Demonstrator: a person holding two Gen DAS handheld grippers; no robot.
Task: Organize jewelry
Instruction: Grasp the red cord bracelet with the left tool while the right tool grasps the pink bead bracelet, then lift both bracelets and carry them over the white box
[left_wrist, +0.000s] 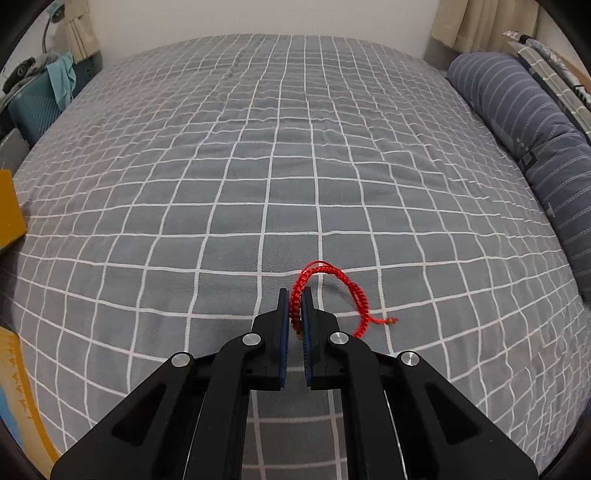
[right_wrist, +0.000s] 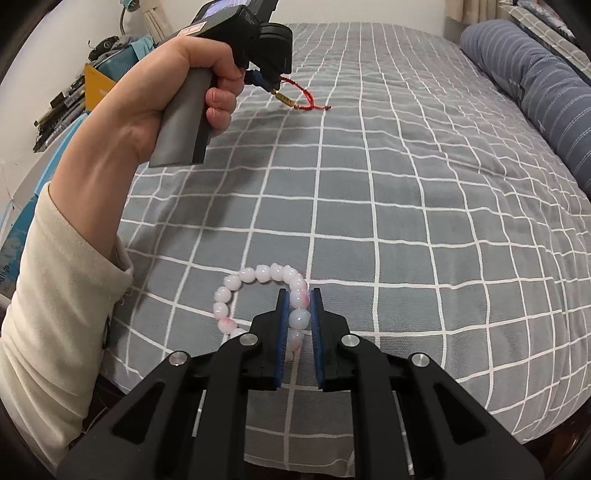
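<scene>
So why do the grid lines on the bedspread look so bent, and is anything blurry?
Left wrist view: fisheye lens bows the bedspread grid; dark corners. Right wrist view: same bowing, soft shadow beside the hand; the bead bracelet stays sharp.

Left gripper (left_wrist: 294, 295), black with blue pads, clamped on a red braided cord bracelet (left_wrist: 325, 284). Bracelet arches up from between the pads and curves down to the right; its loose red tail trails onto the grey bedspread with white grid lines (left_wrist: 258, 166). Far right: dark blue striped bolster pillow (left_wrist: 524, 122) along the bed edge. Left edge: yellow box corner (left_wrist: 9, 210). Far left: teal case (left_wrist: 33, 107) with light blue cloth draped over it.
</scene>
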